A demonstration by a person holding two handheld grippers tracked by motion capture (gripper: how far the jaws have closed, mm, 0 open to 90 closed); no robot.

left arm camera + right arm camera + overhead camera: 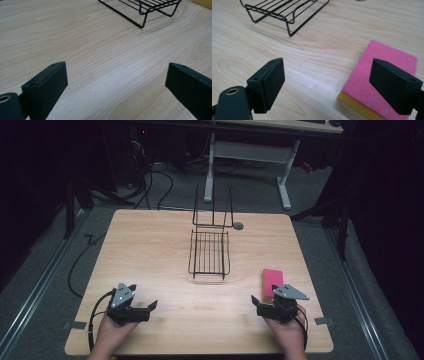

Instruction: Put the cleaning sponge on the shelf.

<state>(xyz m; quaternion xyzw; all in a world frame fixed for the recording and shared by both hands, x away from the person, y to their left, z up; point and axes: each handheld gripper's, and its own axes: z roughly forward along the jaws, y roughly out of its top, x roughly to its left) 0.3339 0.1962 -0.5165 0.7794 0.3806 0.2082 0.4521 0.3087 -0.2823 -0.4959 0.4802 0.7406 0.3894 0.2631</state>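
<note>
The sponge lies flat on the table near its right front corner, pink scouring face up over a yellow body — a thin rectangular block, clean-edged and dry-looking. It sits just beside the right gripper, partly under it in the high view; in the right gripper view the far jaw stands in front of the sponge's near end while the other jaw is over bare wood. Those jaws are spread wide and hold nothing.

This looks like the approach step, with the grasp not yet made. The next move likely calls for shifting the right gripper sideways so both jaws straddle the sponge across its narrow width, lowering to the table, then closing gently — the foam will squash.

The wire rack stands at the table's middle, well apart from the sponge, its upright frame at the back; it seems the likely destination.

The left gripper rests near the left front edge, jaws wide apart and empty, over bare wood.
</note>
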